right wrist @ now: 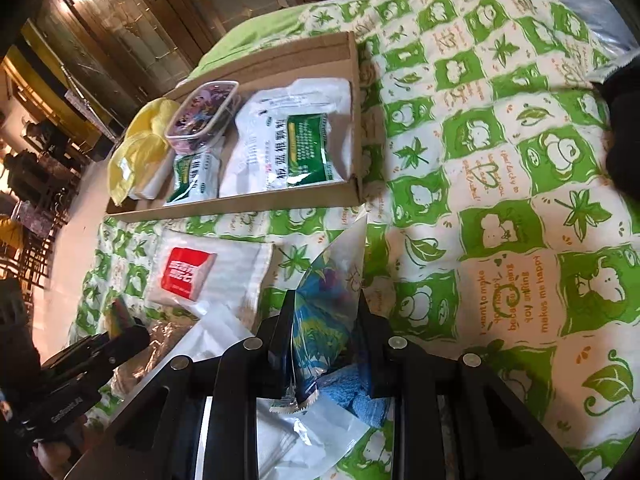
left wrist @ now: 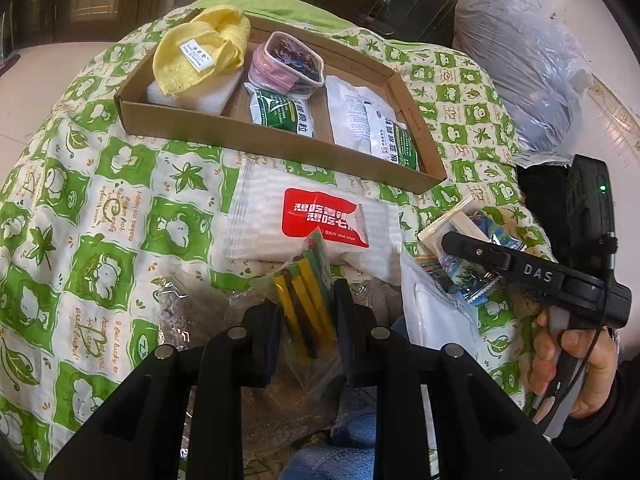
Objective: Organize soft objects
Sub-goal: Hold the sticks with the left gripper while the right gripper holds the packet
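While both claws grip packets, box rim (left wrist: pixel 280 142) beyond.

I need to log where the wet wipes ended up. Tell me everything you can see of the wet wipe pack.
The wet wipe pack is a flat, soft white plastic packet with faint ribbing and a red label printed in white characters. It lies flat on the green-and-white quilt, just in front of the cardboard tray, outside it. Neither gripper touches it; a clear bag of coloured sticks overlaps its near edge.

Both wrist views close, angled down; share cardboard tray (left wrist: pixel 248 136) (right wrist: pixel 256 206), probably same bedspread.
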A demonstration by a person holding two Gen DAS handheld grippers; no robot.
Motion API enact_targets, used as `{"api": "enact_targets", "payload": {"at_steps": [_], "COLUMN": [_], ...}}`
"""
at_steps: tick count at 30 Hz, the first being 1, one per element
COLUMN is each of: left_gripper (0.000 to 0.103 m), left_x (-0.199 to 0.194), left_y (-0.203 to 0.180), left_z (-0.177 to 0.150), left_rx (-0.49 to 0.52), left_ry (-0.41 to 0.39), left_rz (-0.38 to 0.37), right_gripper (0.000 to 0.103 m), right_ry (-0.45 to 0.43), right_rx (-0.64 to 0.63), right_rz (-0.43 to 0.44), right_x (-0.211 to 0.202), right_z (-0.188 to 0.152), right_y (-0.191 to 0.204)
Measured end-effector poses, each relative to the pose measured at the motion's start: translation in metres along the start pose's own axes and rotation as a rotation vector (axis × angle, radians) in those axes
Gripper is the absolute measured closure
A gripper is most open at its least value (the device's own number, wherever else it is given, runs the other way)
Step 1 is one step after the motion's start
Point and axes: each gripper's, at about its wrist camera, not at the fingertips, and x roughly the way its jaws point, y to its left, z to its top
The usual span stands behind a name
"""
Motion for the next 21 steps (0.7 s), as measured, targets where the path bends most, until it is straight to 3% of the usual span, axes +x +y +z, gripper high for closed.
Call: {"api": "enact_targets", "payload": {"at_steps": [21], "left_gripper": [0.081], "left_x": [0.010], "left_y": [-0.005], "left_z": [0.001], "left_rx": [0.007], "left_ry": [0.036], "left_rz": [-0.022], "right_gripper": [0.079], "right_ry": [0.006], "right_rx": [-0.059], "right_rz": [0.053], "right_x": [0.007], "right_z": [0.002], "right_y": [0.009]}}
